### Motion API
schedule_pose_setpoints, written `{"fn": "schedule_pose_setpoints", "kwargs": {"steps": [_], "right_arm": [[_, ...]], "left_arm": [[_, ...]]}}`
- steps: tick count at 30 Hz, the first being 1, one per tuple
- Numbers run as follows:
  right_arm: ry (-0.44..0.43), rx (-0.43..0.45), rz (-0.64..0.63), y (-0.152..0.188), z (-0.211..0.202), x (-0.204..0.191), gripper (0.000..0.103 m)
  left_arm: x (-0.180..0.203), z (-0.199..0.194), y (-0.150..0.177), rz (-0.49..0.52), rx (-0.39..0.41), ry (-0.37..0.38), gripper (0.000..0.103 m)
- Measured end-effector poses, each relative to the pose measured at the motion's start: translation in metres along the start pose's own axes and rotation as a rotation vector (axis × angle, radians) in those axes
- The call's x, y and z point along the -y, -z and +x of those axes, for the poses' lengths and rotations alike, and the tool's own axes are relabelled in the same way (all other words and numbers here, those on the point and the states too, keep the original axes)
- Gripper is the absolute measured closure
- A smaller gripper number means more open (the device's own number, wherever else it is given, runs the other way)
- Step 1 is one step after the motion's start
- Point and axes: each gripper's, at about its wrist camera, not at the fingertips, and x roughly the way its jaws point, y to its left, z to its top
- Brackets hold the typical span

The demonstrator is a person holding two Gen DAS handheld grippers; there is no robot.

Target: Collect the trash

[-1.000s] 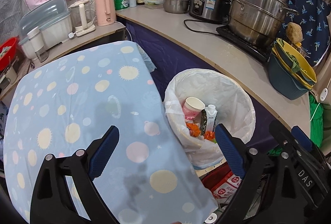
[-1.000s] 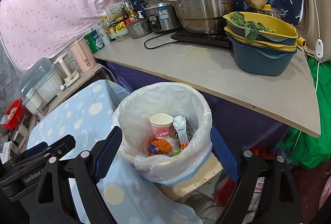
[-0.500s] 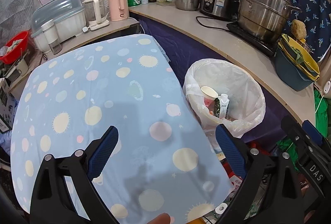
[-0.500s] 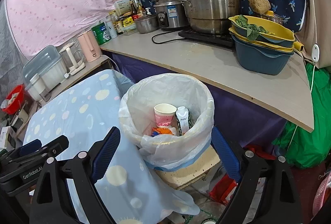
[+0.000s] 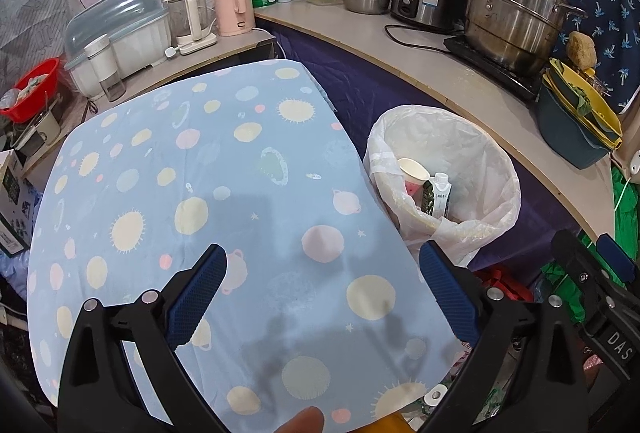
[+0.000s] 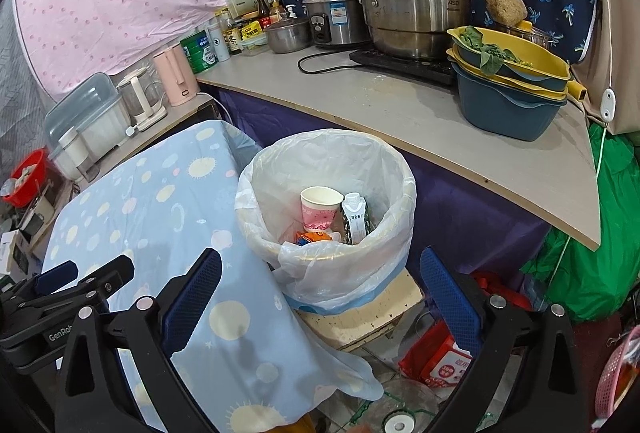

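The right gripper [image 6: 320,297] is opening, nothing between its jaws, and hangs above the bin. The left gripper [image 5: 322,293] stands spread wide and empty over the table [image 5: 192,201], which wears a blue spotted cloth. Behind runs a counter [image 6: 400,109] bearing stacked steel pots [image 6: 412,1]. The bin [image 6: 326,193], lined with a white bag, stands just beside the table. Inside it lie the trash: a paper cup [image 6: 319,209], a small carton [image 6: 354,219] and an orange wrapper [image 6: 314,237].
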Motion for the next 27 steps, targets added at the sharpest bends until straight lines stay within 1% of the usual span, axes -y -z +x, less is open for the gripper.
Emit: {"fn": "schedule_pose_setpoints", "kwargs": {"steps": [5, 11, 19, 27], "right_arm": [[0.004, -0.022, -0.008, -0.009, 0.016, -0.002, 0.007], [0.035, -0.034, -0.037, -0.021, 0.031, -0.008, 0.007], [0.046, -0.043, -0.056, -0.035, 0.036, -0.016, 0.007], [0.054, -0.049, -0.057, -0.037, 0.038, -0.019, 0.007]], "left_arm": [[0.001, 0.014, -0.010, 0.004, -0.022, -0.001, 0.010], [-0.001, 0.026, -0.025, -0.001, -0.021, 0.001, 0.010], [0.000, 0.036, -0.036, -0.002, -0.019, -0.007, 0.010], [0.002, 0.034, -0.042, 0.008, -0.009, -0.004, 0.010]]}}
